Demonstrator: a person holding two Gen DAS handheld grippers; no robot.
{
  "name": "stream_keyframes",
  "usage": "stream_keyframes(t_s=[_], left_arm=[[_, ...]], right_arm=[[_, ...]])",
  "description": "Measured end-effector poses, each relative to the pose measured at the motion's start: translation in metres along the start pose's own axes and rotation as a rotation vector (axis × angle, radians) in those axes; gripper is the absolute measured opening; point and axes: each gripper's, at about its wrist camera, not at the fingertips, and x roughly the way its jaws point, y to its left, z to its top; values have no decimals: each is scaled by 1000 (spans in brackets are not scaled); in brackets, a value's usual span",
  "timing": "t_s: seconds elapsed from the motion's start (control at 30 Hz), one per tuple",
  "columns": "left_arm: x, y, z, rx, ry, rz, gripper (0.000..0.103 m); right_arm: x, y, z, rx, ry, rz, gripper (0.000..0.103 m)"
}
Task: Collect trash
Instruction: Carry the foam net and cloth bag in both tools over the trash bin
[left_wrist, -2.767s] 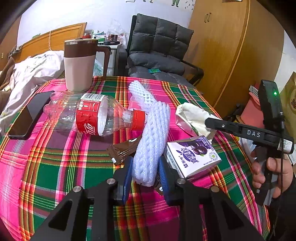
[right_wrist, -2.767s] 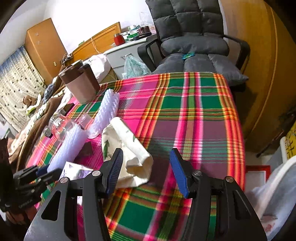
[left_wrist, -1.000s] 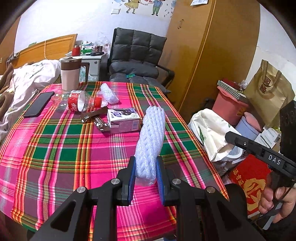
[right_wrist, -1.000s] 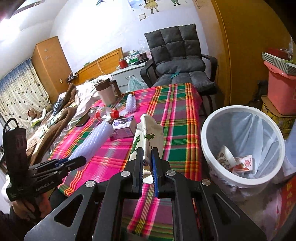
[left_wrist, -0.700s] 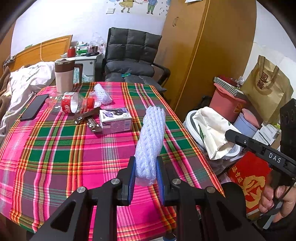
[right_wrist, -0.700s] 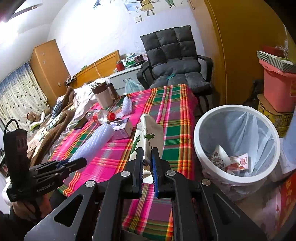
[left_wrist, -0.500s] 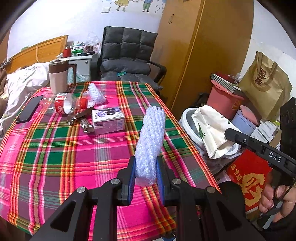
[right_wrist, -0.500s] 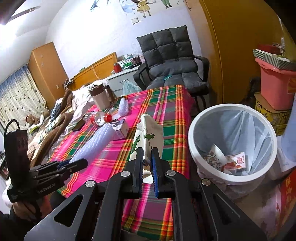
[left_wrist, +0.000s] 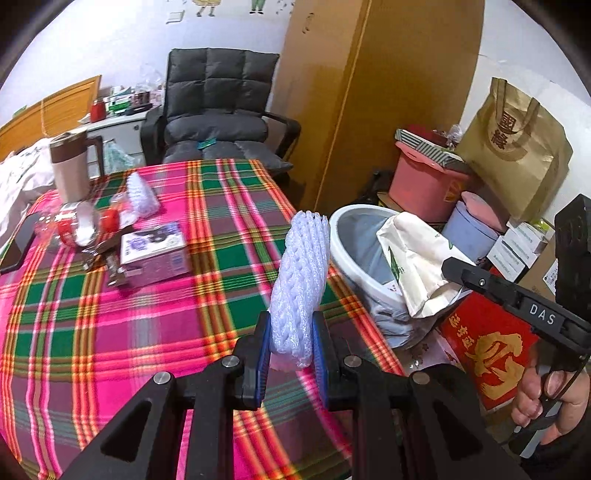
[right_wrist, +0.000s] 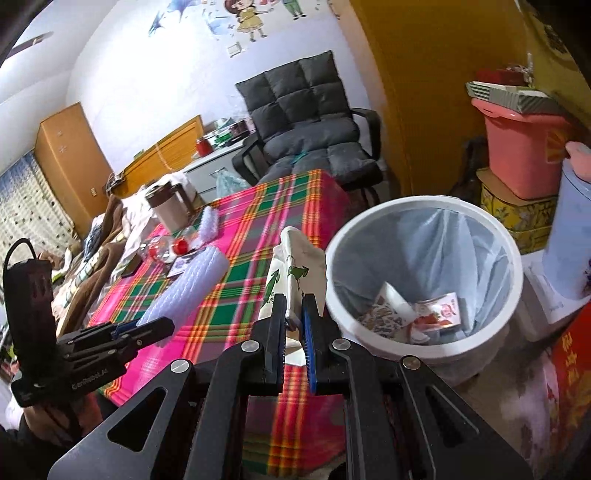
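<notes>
You are looking at a bedroom with a white wall (right_wrist: 155, 74) carrying cartoon stickers (right_wrist: 251, 18). A grey padded armchair (left_wrist: 218, 110) stands behind the desk (left_wrist: 92, 332), which wears a pink and green plaid cloth. A tall wooden wardrobe (left_wrist: 388, 92) rises to its right, and a bed's wooden headboard (left_wrist: 48, 110) shows at the left.
</notes>
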Motion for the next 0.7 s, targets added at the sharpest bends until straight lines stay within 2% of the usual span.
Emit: stream_keyframes(t_s=[0.7], left_arm=[[72,-56,29,105,75,-110,21]], right_arm=[[-3,-60,-1,117,16,-134,11]])
